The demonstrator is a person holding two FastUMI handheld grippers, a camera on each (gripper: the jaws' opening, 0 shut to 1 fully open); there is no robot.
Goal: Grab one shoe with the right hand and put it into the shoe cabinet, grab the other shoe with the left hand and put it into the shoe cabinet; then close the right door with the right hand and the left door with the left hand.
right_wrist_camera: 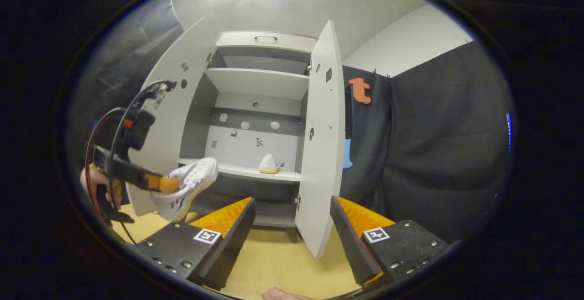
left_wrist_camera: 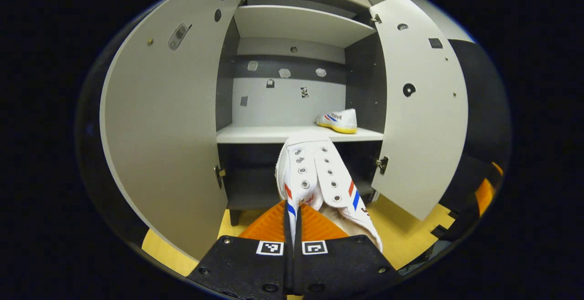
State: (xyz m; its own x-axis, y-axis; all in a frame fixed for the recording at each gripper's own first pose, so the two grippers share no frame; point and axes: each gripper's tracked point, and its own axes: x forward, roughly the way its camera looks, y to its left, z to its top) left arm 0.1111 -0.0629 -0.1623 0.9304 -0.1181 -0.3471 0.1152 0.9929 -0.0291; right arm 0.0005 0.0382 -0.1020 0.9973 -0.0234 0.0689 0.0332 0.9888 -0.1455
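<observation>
My left gripper (left_wrist_camera: 292, 213) is shut on the side wall of a white shoe (left_wrist_camera: 315, 172) with red and blue stripes, held in the air in front of the open shoe cabinet (left_wrist_camera: 296, 133). The other white shoe (left_wrist_camera: 338, 121) with a yellow sole rests on the middle shelf, at its right end. In the right gripper view, my right gripper (right_wrist_camera: 292, 220) stands open with nothing between its fingers, in front of the right door (right_wrist_camera: 321, 144). There the left gripper (right_wrist_camera: 157, 182) holds the shoe (right_wrist_camera: 187, 186) at the left, just before the shelf, and the shelved shoe (right_wrist_camera: 269, 164) shows farther in.
Both cabinet doors stand open: the left door (left_wrist_camera: 169, 122) swings wide at the left, the right door (left_wrist_camera: 422, 108) at the right. The floor (right_wrist_camera: 273, 259) is light wood. A hand (right_wrist_camera: 98, 186) holds the left gripper, with cables above it. Black cloth wall (right_wrist_camera: 433, 144) at right.
</observation>
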